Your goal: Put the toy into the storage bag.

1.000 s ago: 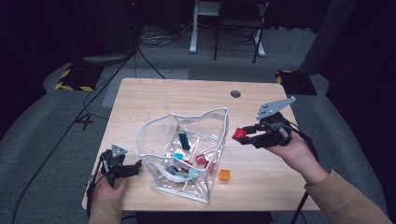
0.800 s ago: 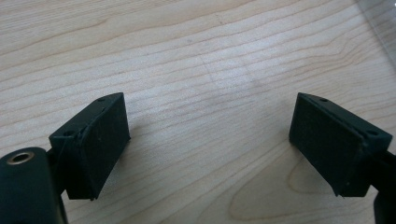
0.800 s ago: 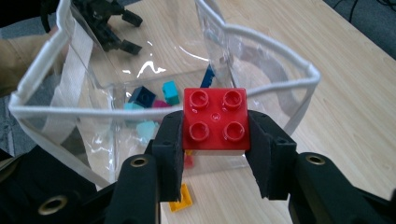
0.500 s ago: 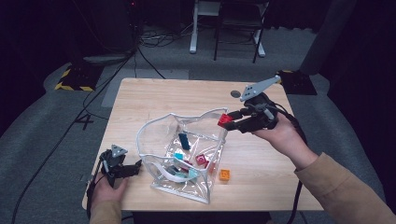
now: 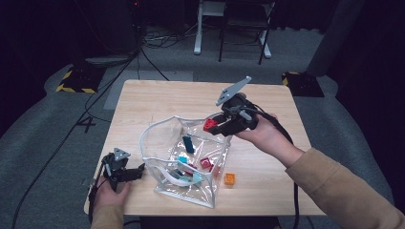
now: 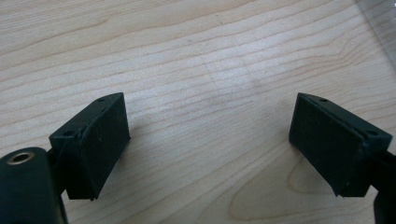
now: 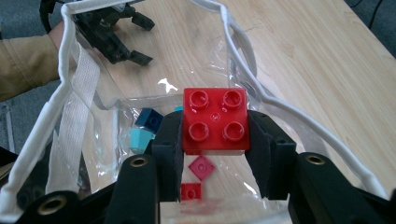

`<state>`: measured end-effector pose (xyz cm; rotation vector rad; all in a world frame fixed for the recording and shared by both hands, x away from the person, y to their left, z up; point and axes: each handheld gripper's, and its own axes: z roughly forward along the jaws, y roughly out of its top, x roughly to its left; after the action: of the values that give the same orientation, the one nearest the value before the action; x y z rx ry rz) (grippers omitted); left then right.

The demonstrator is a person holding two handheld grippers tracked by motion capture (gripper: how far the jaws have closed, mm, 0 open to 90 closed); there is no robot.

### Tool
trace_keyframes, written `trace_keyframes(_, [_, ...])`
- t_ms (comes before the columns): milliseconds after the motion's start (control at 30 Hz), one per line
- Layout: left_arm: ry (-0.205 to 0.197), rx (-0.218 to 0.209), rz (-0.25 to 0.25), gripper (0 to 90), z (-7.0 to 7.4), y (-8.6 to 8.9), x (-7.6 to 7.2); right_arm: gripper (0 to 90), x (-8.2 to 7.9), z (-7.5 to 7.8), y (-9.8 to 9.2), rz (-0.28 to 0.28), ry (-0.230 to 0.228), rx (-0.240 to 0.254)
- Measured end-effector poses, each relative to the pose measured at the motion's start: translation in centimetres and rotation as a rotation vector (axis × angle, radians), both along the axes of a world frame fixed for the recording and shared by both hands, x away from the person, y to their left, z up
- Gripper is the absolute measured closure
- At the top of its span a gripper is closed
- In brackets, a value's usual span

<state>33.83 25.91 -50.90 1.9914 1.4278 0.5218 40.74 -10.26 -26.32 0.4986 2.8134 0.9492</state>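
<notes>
1. Two tools are sitting in the high view; nearest the bottom edge, at lower left, the left tool (image 5: 136, 171) is resting on the counter (image 5: 157, 98) with its jaws standing wide apart and nothing between them, bare wood showing in the gap in the left gripper view.
2. Just right of it, the clear bag (image 5: 157, 143) is lying in the middle of the frame, its white-edged mouth gaping toward the upper right, with small blue, teal and red bricks lying inside it.
3. An orange brick (image 5: 229, 179) is waiting on the counter just right of the bag's lower corner, outside it.
4. Farther up, right of centre, the right tool (image 5: 213, 125) is gripping a red brick (image 5: 209, 124), jaws closed firmly on its two opposite sides.
5. The deciding relation: the brick is hanging just over the bag's upper right rim, with the opening lying below and to the left of it, so the right hand is far nearer than the left.
6. In the right gripper view the red brick (image 7: 215, 120) is showing as a square with four studs facing the camera, glossy and level between the pads, the bag's opening spreading beyond it.
</notes>
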Motion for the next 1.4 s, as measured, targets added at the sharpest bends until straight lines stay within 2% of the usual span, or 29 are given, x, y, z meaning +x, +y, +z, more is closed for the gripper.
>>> trace_keyframes(300, [0.001, 0.005, -0.004, 12.5, 0.0, 0.0, 0.0, 58.6, 0.6, -1.3, 3.4, 0.034, 0.02, -0.076])
trace_keyframes(500, [-0.002, 0.004, -0.001, 12.5, 0.0, 0.0, 0.0, 58.6, 1.3, -2.3, 5.1, 0.032, 0.045, -0.142])
trace_keyframes(600, [-0.002, 0.003, -0.002, 12.4, 0.0, 0.0, 0.0, 58.6, 1.6, -2.8, 5.6, 0.026, 0.058, -0.17])
trace_keyframes(667, [-0.001, 0.002, -0.002, 12.5, 0.0, 0.0, 0.0, 58.6, 1.9, -3.2, 6.0, 0.023, 0.083, -0.197])
trace_keyframes(900, [-0.001, 0.002, -0.001, 12.5, 0.0, 0.0, 0.0, 58.5, 2.8, -4.7, 6.7, 0.005, 0.114, -0.277])
trace_keyframes(1067, [-0.002, 0.003, -0.002, 12.4, 0.0, 0.0, 0.0, 58.4, 3.2, -5.1, 6.7, 0.001, 0.114, -0.307])
trace_keyframes(1133, [-0.002, 0.003, -0.001, 12.4, 0.0, 0.0, 0.0, 56.5, 3.2, -5.2, 6.8, 0.0, 0.114, -0.308])
trace_keyframes(1200, [-0.001, 0.003, -0.001, 12.5, 0.0, 0.0, 0.0, 46.9, 3.2, -5.1, 6.6, -0.005, 0.106, -0.283])
trace_keyframes(1333, [-0.001, 0.003, -0.001, 12.5, 0.0, 0.0, 0.0, 44.8, 3.0, -4.3, 5.8, -0.004, 0.082, -0.228])
trace_keyframes(1400, [-0.001, 0.002, -0.001, 12.5, 0.0, 0.0, 0.0, 45.4, 2.5, -3.2, 4.7, -0.001, 0.063, -0.174])
